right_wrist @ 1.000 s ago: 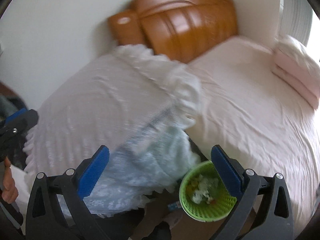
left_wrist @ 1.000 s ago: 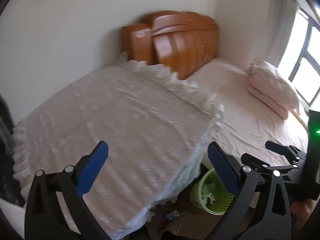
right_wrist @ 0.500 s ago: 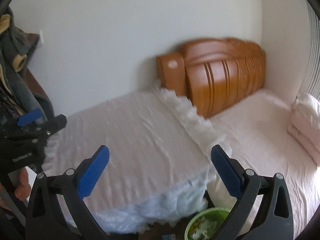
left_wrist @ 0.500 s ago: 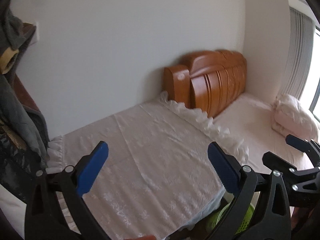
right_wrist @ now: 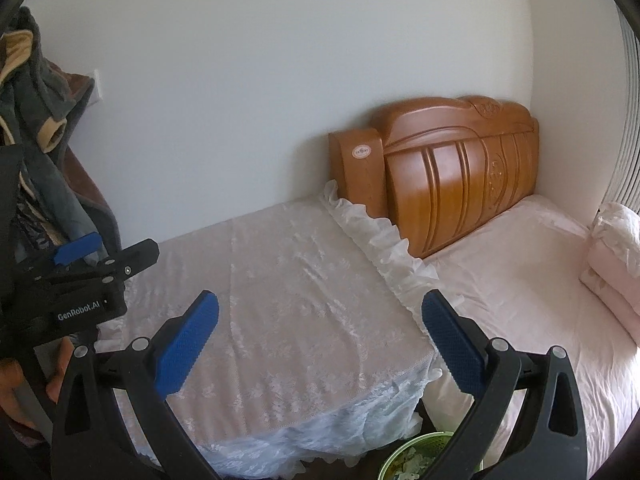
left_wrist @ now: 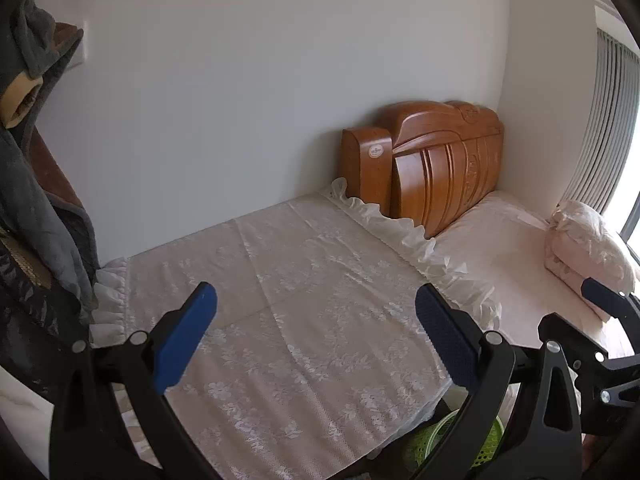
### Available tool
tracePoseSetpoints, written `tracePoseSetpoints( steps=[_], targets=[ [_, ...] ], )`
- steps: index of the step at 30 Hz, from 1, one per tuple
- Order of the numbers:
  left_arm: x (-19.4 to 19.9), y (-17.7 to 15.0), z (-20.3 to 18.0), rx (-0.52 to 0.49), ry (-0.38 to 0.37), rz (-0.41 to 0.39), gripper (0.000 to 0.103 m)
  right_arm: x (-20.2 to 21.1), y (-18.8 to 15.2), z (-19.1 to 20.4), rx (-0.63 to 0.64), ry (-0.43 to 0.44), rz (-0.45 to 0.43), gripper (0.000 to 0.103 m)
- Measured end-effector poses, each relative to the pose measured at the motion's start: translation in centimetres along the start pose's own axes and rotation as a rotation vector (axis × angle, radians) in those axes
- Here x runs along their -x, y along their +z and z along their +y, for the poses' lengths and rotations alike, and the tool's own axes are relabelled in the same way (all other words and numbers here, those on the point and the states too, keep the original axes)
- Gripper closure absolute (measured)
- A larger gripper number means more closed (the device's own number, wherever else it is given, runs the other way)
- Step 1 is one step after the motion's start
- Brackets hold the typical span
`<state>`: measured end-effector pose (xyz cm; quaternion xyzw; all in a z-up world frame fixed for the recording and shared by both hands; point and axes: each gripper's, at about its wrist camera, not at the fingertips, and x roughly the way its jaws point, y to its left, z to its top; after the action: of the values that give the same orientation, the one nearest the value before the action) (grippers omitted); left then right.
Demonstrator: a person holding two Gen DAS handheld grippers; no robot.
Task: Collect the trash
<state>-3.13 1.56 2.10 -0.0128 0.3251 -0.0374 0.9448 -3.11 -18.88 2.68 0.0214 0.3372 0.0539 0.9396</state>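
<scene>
Both grippers held spread over a lace-covered surface beside the bed.

The left gripper [left_wrist: 316, 338] and right gripper [right_wrist: 320, 340] each have their blue-padded fingers wide apart, pinching nothing. Below them, at the near corner of the lace cloth [right_wrist: 288, 304], a green mesh wastebasket [right_wrist: 416, 456] stands in the gap beside the pink bed [right_wrist: 520, 280], with crumpled trash inside. A carved wooden headboard [right_wrist: 452, 184] stands against the wall; folded pink bedding [left_wrist: 588, 248] lies at the bed's far edge.
</scene>
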Motion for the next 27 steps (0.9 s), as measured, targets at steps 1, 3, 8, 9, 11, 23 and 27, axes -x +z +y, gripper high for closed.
tracePoseSetpoints(
  steps=[1,3,8,9,11,23,27],
  targets=[
    [-0.1,0.0,0.1,0.002,-0.003,0.002,0.008,-0.1,0.0,0.0,-0.002,-0.004,0.003,0.002],
    [-0.2,0.0,0.2,0.008,-0.008,0.004,0.008,-0.2,-0.1,-0.2,-0.005,-0.008,0.005,0.002],
    [-0.7,0.2,0.5,0.01,-0.014,0.008,0.008,-0.4,-0.3,-0.4,-0.006,-0.021,0.008,0.002],
    [-0.8,0.2,0.5,0.008,-0.014,0.009,0.008,-0.4,-0.3,-0.4,-0.004,-0.023,0.009,0.002],
    [-1.0,0.2,0.5,0.004,-0.017,0.01,0.008,-0.5,-0.4,-0.4,-0.003,-0.025,0.013,0.002],
    [-1.6,0.4,0.6,-0.001,-0.027,0.021,0.008,-1.1,-0.2,-0.5,-0.01,-0.032,0.027,0.002],
    [-1.6,0.4,0.6,-0.005,-0.026,0.019,0.008,-1.2,-0.3,-0.6,-0.01,-0.03,0.029,0.002]
  ],
)
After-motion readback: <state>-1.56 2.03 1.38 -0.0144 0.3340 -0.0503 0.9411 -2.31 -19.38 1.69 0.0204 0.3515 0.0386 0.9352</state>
